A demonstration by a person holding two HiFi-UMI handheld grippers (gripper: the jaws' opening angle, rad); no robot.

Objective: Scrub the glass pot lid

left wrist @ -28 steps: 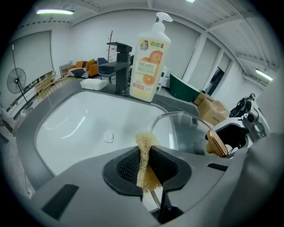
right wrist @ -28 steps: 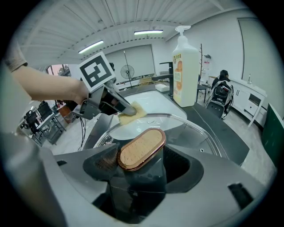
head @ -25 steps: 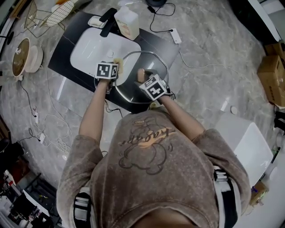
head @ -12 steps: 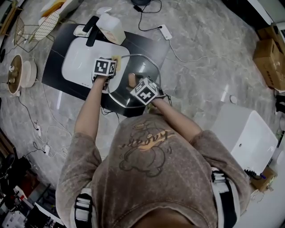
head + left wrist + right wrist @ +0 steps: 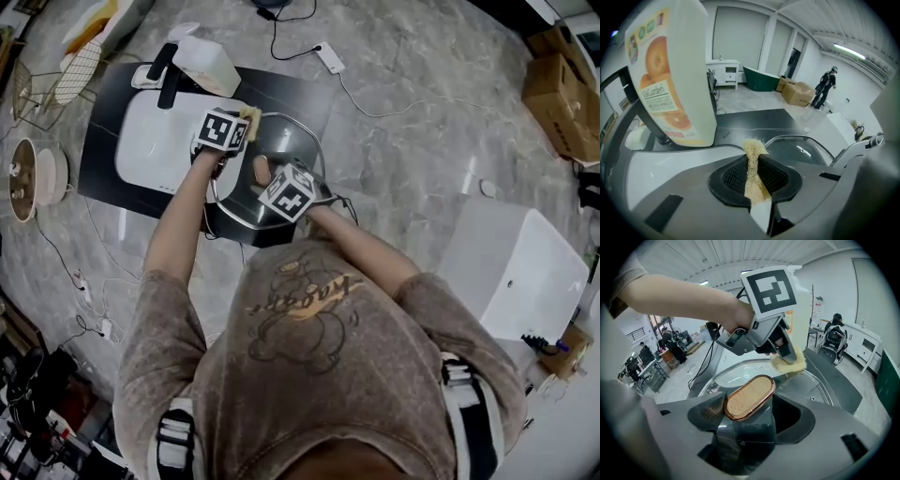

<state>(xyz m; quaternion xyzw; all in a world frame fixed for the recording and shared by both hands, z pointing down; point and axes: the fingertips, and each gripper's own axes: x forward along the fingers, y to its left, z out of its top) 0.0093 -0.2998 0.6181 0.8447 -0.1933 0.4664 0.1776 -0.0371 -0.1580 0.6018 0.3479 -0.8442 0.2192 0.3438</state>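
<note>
The glass pot lid [image 5: 286, 141] is held tilted over the black mat, just right of the white sink. My right gripper [image 5: 267, 175] is shut on the lid's oval wooden knob [image 5: 749, 397], whose copper rim shows between the jaws. My left gripper [image 5: 242, 122] is shut on a tan loofah pad [image 5: 753, 171]. That loofah pad [image 5: 790, 363] rests against the lid's far-left rim, as the right gripper view shows. The left gripper view looks past the pad to the lid's glass [image 5: 801, 151].
A white sink basin [image 5: 150, 141] lies on a black mat [image 5: 309, 94], with a detergent bottle [image 5: 204, 64] and a black faucet [image 5: 167, 67] behind it. A power strip [image 5: 328, 56], cables, a wire basket [image 5: 37, 80], a cooker pot [image 5: 33, 173] and cardboard boxes [image 5: 562, 94] lie on the floor.
The head view has swung, so the sink and lid sit further left in the picture. Both grippers keep their holds, and the loofah stays at the lid's far-left rim.
</note>
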